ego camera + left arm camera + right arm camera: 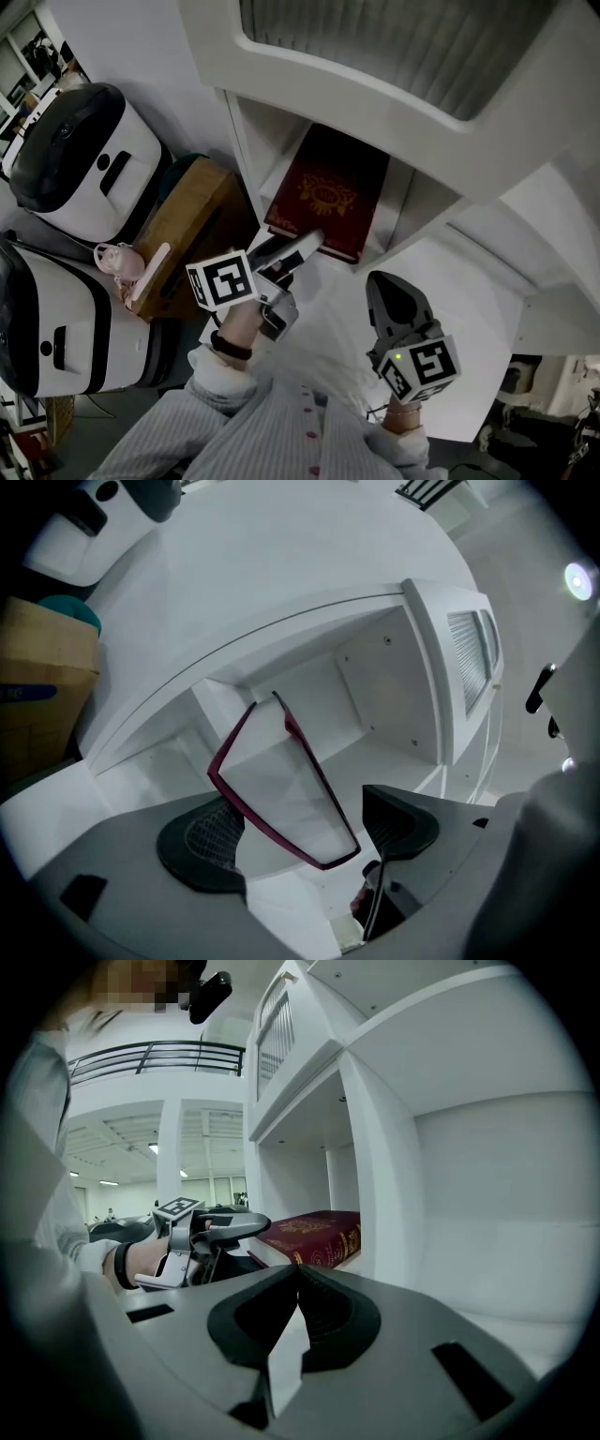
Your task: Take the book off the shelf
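Step in hand: approach and grasp set-up, nothing gripped yet. The book (325, 190) is seen lying flat, cover up, in the shelf (251, 150) compartment, with its near end overhanging the front edge of the board.

The left hand-held gripper (295, 248) is held level at that near end, jaws spread wide. In the left gripper view the book (281, 789) is framed between the two pads and tilted across the gap. The right pad stands clearly apart from it, the left pad just beside the cover, and no squeeze is seen.

The right hand-held gripper (401, 314) is held lower right, well apart from the book, jaws closed together on nothing.

Next move, as judged: roll to be matched to the covers, jaws closed across the book's thickness, then the book drawn straight out of the compartment. A corner-only pinch is likely to slip.
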Motion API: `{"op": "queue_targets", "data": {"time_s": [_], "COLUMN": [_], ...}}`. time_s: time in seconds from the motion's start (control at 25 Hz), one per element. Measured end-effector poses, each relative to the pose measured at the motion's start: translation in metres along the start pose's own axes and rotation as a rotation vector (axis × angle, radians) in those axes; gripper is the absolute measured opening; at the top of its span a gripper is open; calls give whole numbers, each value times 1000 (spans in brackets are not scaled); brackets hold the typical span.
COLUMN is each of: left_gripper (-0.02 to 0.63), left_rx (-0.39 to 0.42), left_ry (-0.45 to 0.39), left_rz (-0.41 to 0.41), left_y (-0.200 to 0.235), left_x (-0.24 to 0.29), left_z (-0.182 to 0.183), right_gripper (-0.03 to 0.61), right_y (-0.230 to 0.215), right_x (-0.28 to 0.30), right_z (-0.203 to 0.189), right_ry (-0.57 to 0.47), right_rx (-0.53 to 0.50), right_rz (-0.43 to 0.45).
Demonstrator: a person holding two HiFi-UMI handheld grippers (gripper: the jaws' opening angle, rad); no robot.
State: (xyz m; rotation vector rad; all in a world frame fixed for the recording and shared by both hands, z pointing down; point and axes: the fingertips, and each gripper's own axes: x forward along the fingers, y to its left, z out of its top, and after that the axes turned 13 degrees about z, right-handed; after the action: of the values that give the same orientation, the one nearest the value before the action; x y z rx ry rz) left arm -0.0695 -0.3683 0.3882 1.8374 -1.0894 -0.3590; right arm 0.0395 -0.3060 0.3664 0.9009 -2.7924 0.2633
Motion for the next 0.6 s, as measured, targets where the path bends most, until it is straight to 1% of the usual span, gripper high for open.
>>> {"op": "queue_targets", "data": {"time_s": [0.2,0.28,0.4,0.52,0.6], "left_gripper": [383,383,380,369,349], "left_rx": [-71,-59,-45,-52,-63], "left_ry": [20,20,32,42,47], "left_rz": [19,2,11,23,21], "left_y": [6,4,7,8,8], "left_x": [7,12,17,18,19], "left_z": [2,4,3,2,1], "right_gripper": [14,14,14,14,14], "right_y": [-6,-9,-12,-14,-15], "right_x": [5,7,9,9,10], "right_z": [-2,-3,-4,-5,-6], "right_ry": [3,5,7,6,5], "right_rx": [11,15,18,22,24], "right_rz": [11,13,18,21,22]}}
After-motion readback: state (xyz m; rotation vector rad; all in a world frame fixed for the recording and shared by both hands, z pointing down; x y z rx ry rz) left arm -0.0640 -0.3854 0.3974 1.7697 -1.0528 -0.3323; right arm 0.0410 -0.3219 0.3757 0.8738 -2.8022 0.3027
